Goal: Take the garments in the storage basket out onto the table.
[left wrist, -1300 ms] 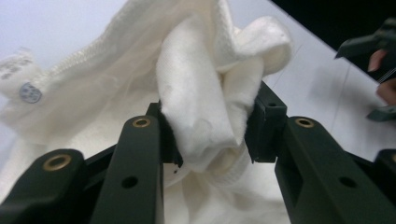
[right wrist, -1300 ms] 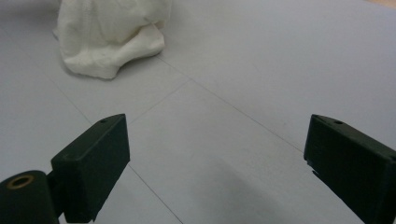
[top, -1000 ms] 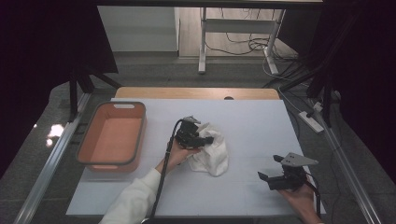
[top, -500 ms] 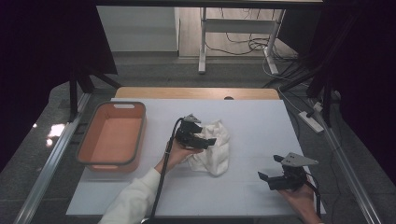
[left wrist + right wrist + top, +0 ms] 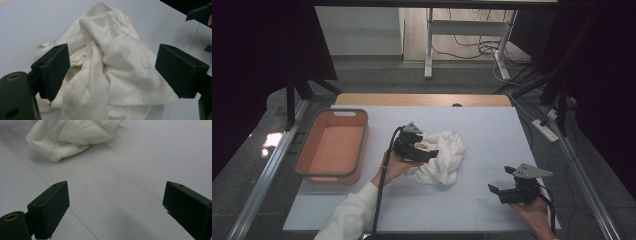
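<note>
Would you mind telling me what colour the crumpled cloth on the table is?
The cloth is off-white, shown best in the left gripper view.

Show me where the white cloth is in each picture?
High view: the crumpled white cloth lies mid-table, right of the orange bin, under the left gripper.
Left gripper view: the cloth lies in the middle, between the two open black jaws.
Right gripper view: the cloth sits top left, far beyond the open jaws.
Shared landmark: the pale table mat.
</note>
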`<state>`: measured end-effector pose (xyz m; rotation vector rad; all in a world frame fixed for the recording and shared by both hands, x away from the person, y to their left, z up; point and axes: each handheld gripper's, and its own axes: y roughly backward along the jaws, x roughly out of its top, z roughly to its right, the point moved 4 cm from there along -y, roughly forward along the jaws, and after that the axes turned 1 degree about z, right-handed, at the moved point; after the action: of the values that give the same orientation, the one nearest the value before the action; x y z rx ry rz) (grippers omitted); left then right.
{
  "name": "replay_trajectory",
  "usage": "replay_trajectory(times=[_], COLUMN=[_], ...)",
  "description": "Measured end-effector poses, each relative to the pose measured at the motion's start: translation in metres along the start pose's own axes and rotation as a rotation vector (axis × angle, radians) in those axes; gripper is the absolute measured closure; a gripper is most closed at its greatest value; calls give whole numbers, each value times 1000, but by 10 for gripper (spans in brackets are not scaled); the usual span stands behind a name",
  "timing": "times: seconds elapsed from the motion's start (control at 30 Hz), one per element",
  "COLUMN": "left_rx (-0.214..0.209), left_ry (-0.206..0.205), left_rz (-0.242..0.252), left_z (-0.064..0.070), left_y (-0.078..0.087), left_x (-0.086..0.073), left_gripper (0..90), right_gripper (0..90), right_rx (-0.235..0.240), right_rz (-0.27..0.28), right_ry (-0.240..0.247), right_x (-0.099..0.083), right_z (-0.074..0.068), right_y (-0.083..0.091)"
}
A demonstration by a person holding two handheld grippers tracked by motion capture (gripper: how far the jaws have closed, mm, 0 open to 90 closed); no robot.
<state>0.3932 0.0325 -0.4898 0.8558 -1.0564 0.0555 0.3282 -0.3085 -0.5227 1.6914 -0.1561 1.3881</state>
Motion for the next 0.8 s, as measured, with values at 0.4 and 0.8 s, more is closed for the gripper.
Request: replay_trajectory(times=[0.4,0.8], left_rx=[52,97], left_ry=[-23,-15], left_rz=[0,18], left_z=[9,10], left_y=[33,70], left_x=[-16,-36], left_gripper=[146,148], right_gripper=[67,69], right_rx=[9,22], right_rz=[7,17], right_ry=[-9,-13], right_x=[1,3], right_z=[-1,-3], right_y=[-1,-4])
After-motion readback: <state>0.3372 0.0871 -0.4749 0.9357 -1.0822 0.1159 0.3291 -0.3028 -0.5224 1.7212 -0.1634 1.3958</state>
